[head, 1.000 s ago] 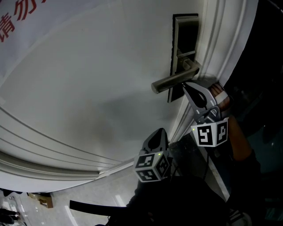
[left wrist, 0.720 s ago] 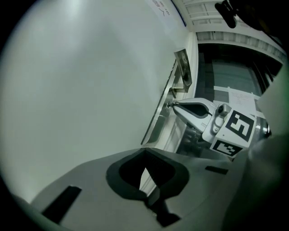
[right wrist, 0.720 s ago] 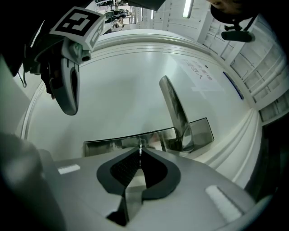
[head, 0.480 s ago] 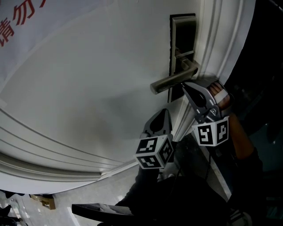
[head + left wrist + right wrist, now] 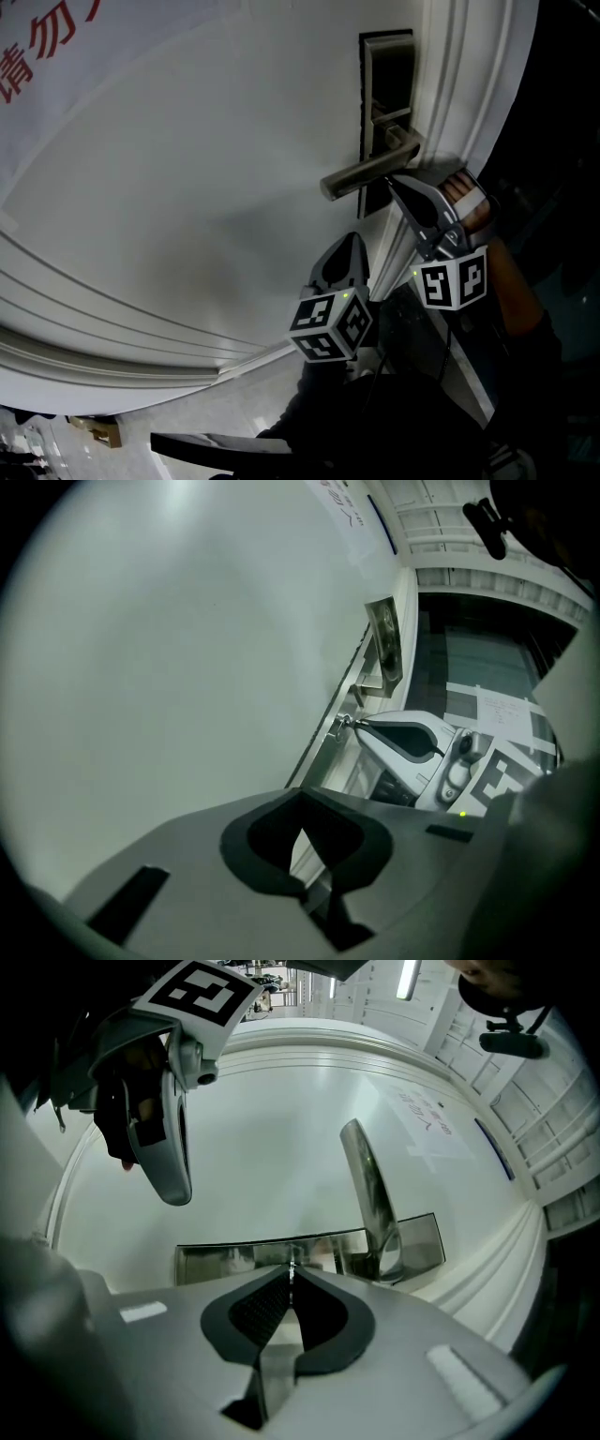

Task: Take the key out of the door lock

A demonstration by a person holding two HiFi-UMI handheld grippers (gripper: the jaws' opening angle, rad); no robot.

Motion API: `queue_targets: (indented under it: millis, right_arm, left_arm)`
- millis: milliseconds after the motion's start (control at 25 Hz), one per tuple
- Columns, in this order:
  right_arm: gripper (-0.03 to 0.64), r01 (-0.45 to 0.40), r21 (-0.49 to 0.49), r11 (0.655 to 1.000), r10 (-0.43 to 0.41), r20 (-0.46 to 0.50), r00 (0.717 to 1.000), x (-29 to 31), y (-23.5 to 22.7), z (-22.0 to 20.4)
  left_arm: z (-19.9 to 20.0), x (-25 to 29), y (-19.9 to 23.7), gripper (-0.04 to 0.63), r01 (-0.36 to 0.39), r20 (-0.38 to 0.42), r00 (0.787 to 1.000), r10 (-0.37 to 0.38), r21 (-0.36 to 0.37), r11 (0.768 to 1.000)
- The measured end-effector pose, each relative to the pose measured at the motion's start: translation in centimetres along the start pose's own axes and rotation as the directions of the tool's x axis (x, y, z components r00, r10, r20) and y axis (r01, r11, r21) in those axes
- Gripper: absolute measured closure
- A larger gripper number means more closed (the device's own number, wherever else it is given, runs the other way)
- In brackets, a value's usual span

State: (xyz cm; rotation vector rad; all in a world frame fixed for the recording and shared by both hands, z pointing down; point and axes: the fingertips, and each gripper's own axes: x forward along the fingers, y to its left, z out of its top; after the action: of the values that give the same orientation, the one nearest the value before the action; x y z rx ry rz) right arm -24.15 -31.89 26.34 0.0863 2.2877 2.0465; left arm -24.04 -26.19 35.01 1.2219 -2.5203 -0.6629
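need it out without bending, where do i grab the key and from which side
Pinch the key by its head, the only part standing out of the lock plate. Come straight on at the plate, clear of the lever handle; the right gripper is shut there.

1. My left tongs (image 5: pixel 352 244): a second ago they sat low at centre frame. By half a second ago they had risen up the frame, and the tips are now nearer the underside of the door handle (image 5: pixel 370 173). Since then they have barely travelled.
2. Marker cube (image 5: pixel 330 326) of those tongs: it rose with them and turned, so its faces show at a new angle.
3. My right tongs (image 5: pixel 394 180): their cube has drifted slightly toward the right edge.
4. Lock plate (image 5: pixel 387 56): it has slid a little left in the frame as my head moved.
5. Box (image 5: pixel 94 431) on the floor, lower left: it sits slightly lower in the frame than before.
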Motion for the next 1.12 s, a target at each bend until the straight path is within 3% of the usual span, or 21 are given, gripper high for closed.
queue_targets:
  millis: [440,720,1120]
  right_arm:
    - [0.606,-0.001,-0.062,0.998,0.000,-0.015,1.000,-0.1,0.1,-0.1]
    - [0.606,-0.012,0.012,1.000,0.013,-0.025,1.000,0.0,0.0,-0.1]
    - [0.606,-0.009,-0.074,0.997,0.007,-0.020,1.000,-0.1,0.1,-0.1]
  left_arm:
    - [0.0,0.3,-0.8,0.595,0.027,-0.014,1.000,-0.027,0.023,0.999]
    - [0.1,0.4,-1.2,0.595,0.040,-0.014,0.999,-0.040,0.021,0.999]
    - [0.2,0.2,-0.8,0.597,0.030,-0.009,1.000,-0.030,0.013,0.999]
